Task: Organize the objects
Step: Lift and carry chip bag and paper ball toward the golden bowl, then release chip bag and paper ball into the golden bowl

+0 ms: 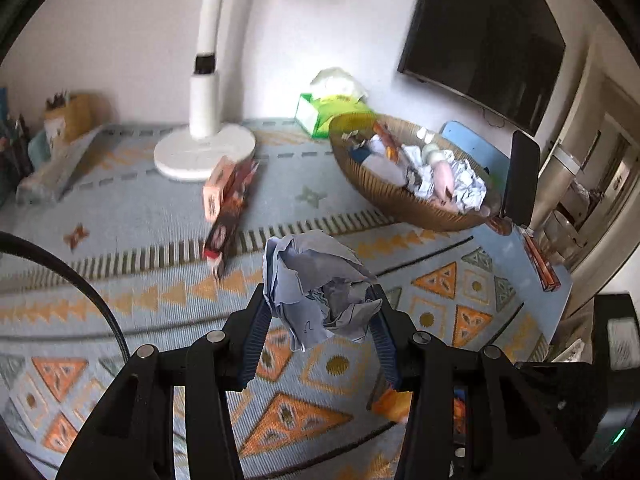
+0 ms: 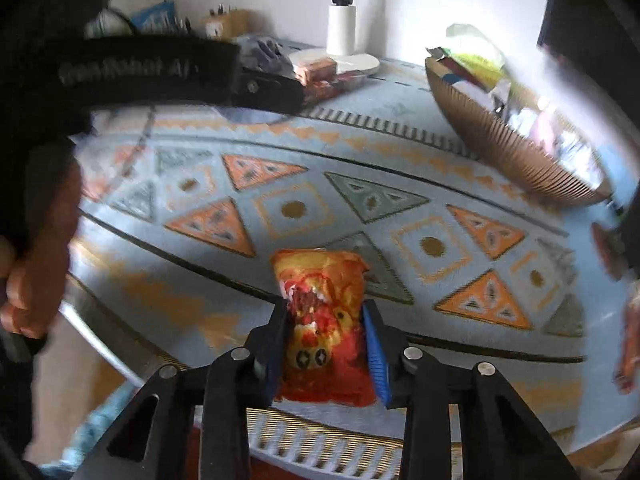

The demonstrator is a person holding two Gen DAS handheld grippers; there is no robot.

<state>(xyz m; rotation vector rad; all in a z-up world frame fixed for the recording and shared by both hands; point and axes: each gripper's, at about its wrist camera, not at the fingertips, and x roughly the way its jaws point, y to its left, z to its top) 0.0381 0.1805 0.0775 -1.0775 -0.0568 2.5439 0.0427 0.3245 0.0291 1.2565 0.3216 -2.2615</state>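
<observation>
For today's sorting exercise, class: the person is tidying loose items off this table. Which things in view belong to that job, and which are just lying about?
Part of the job:
left gripper, shut on the crumpled paper
right gripper, shut on the snack packet
woven basket, already holding scraps

Just lying about:
white lamp
tissue box
wall screen
patterned tablecloth

On the tabletop [image 1: 140, 208] the lamp [image 1: 204, 148] stands at the back. Two boxes [image 1: 228, 208] lie just in front of its base. The basket [image 1: 404, 200] sits to the right, with crumpled papers in it. The tissue box [image 1: 320, 114] is behind the basket.
</observation>
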